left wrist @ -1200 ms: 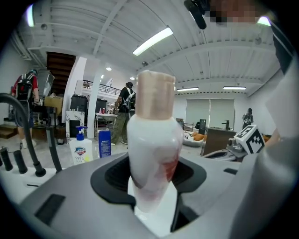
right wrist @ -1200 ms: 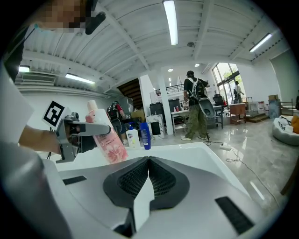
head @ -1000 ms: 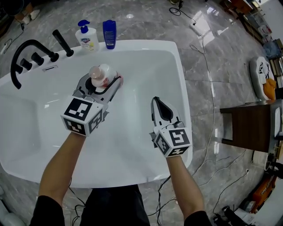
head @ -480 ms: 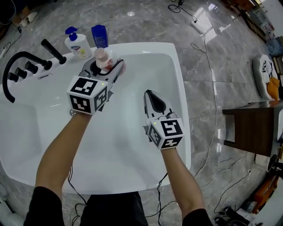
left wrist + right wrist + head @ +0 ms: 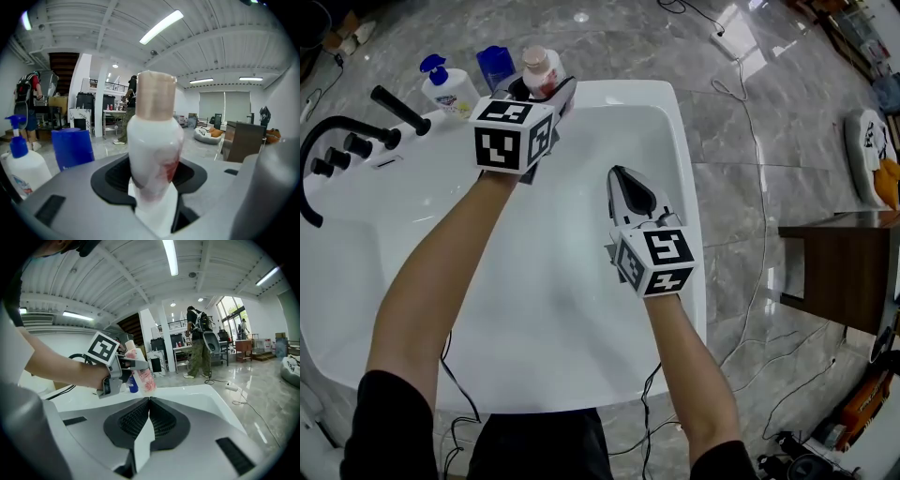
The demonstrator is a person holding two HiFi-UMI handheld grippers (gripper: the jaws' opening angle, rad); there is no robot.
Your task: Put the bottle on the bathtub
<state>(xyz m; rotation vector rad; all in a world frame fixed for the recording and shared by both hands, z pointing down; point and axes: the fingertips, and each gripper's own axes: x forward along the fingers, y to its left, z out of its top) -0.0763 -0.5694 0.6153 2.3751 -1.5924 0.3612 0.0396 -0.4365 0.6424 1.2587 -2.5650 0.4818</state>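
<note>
My left gripper point(image 5: 540, 86) is shut on a white bottle point(image 5: 539, 69) with a pinkish cap and a red print, held over the far rim of the white bathtub point(image 5: 609, 92). In the left gripper view the bottle point(image 5: 152, 150) stands upright between the jaws. The right gripper view shows the same bottle point(image 5: 145, 373) hanging above the rim. My right gripper point(image 5: 630, 190) is shut with nothing in it, over the right side of the tub's inside; its jaws point(image 5: 149, 401) meet.
On the far rim stand a blue bottle point(image 5: 495, 67) and a white pump bottle point(image 5: 445, 89) with a blue pump, left of the held bottle. A black faucet point(image 5: 337, 150) sits at the tub's left. A dark wooden table point(image 5: 844, 272) stands at right. Cables lie on the marble floor.
My left gripper has carried the bottle away from me, from above the tub's inside to its far rim beside the blue bottle. The right gripper has stayed nearly still.
</note>
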